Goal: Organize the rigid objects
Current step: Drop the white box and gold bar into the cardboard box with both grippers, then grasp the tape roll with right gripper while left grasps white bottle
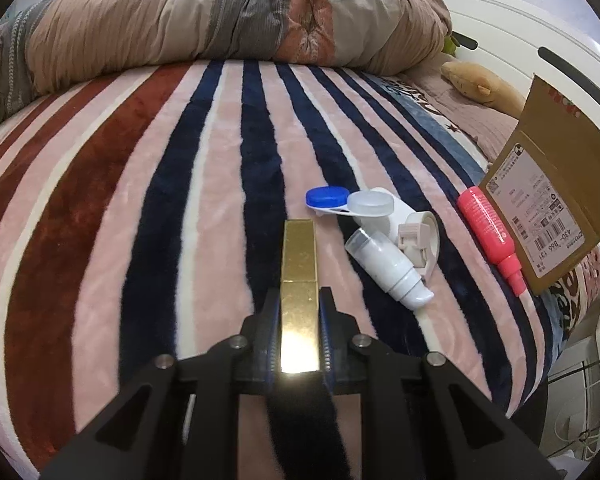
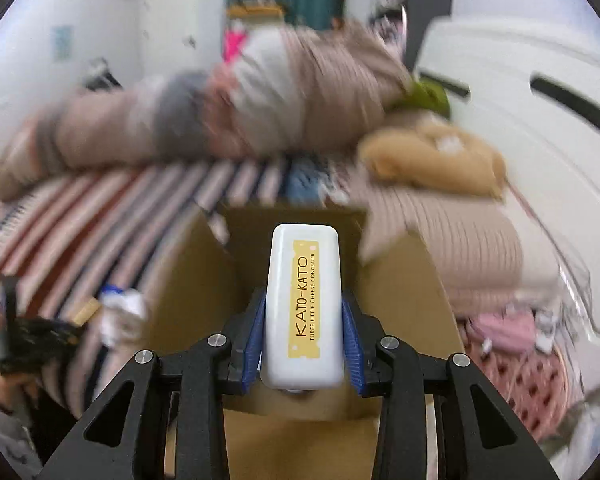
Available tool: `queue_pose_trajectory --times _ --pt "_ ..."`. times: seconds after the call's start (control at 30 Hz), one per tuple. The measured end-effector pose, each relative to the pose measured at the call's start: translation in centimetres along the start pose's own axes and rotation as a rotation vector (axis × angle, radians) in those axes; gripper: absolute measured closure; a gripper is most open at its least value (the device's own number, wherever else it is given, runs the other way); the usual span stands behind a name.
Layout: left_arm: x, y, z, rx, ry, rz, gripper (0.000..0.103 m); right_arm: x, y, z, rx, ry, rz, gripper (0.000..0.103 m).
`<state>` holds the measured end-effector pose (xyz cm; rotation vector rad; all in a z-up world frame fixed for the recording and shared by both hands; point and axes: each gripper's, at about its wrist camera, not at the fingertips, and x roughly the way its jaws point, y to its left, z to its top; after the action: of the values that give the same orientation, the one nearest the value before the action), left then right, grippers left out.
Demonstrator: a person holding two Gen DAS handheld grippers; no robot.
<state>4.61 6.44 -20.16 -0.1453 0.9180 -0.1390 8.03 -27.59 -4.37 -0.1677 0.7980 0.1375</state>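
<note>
My left gripper (image 1: pixel 299 292) is shut on a gold rectangular lipstick tube (image 1: pixel 299 264), held just above the striped blanket (image 1: pixel 160 200). To its right lie a blue and clear contact lens case (image 1: pixel 332 200), a white pump bottle (image 1: pixel 388 266), a white clip part (image 1: pixel 418 240) and a pink tube (image 1: pixel 490 230). My right gripper (image 2: pixel 304 304) is shut on a white KATO-KATO concealer case (image 2: pixel 303 304), held above the open cardboard box (image 2: pixel 404 280). The right wrist view is blurred by motion.
A rolled quilt (image 1: pixel 220 20) lies across the far side of the bed. The cardboard box (image 1: pixel 548 200) stands at the right bed edge. A tan plush toy (image 1: pixel 476 80) and a white headboard (image 1: pixel 520 40) are behind it. The left gripper (image 2: pixel 32 336) shows at the left.
</note>
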Motion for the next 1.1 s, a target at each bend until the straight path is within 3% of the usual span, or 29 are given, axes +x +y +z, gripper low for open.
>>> queue_pose_trajectory --times 0.07,0.1,0.17,0.2,0.27,0.3,0.37,0.43,0.53,0.67,0.8,0.83,1.0,1.03,1.1 --pt "-0.1 0.0 0.1 0.003 -0.002 -0.001 0.088 1.7 -0.2 -0.9 0.010 0.043 -0.026 0.070" --pt "-0.2 -0.1 0.1 0.007 -0.005 -0.004 0.088 2.4 -0.3 -1.2 0.011 0.063 -0.055 0.064" --pt "-1.2 -0.1 0.5 0.016 -0.023 -0.013 0.088 2.1 -0.1 -1.8 0.016 0.050 -0.083 0.059" --pt "-1.9 -0.2 0.8 0.020 -0.035 -0.019 0.088 1.4 0.2 -1.7 0.017 0.017 -0.052 0.058" --pt "-3.9 -0.6 2.2 0.044 -0.073 -0.035 0.088 -1.0 1.1 -1.9 0.012 -0.067 0.063 0.059" --pt "-5.3 -1.1 3.3 0.073 -0.102 -0.040 0.088 -2.7 1.9 -2.2 -0.003 -0.129 0.160 0.059" --pt "-8.5 -2.9 5.8 0.146 -0.159 -0.060 0.088 -4.5 4.0 -2.5 -0.051 -0.179 0.302 0.059" --pt "-11.4 -5.1 8.4 0.212 -0.207 -0.100 0.088 -5.6 7.3 -3.4 -0.105 -0.192 0.451 0.059" --pt "-14.6 -9.0 11.9 0.308 -0.245 -0.182 0.088 -3.7 11.4 -5.1 -0.119 -0.128 0.579 0.059" --pt "-16.0 -16.5 15.6 0.463 -0.210 -0.328 0.088 2.0 14.9 -7.8 -0.093 -0.023 0.626 0.059" --pt "-13.2 -24.7 17.7 0.598 -0.083 -0.451 0.088 8.1 17.5 -9.3 -0.131 -0.029 0.531 0.059" --pt "-12.3 -26.3 17.7 0.624 -0.048 -0.464 0.088 9.6 17.9 -9.4 -0.133 -0.028 0.495 0.059" --pt "-6.8 -30.9 16.5 0.684 0.122 -0.431 0.087 12.3 16.6 -8.4 -0.011 -0.014 0.528 0.059" --pt "-6.4 -30.9 16.3 0.677 0.135 -0.431 0.083 12.8 16.7 -8.2 -0.010 0.001 0.544 0.059" --pt "-6.1 -30.6 16.3 0.656 0.129 -0.424 0.045 13.5 17.2 -8.0 -0.019 0.038 0.572 0.059"
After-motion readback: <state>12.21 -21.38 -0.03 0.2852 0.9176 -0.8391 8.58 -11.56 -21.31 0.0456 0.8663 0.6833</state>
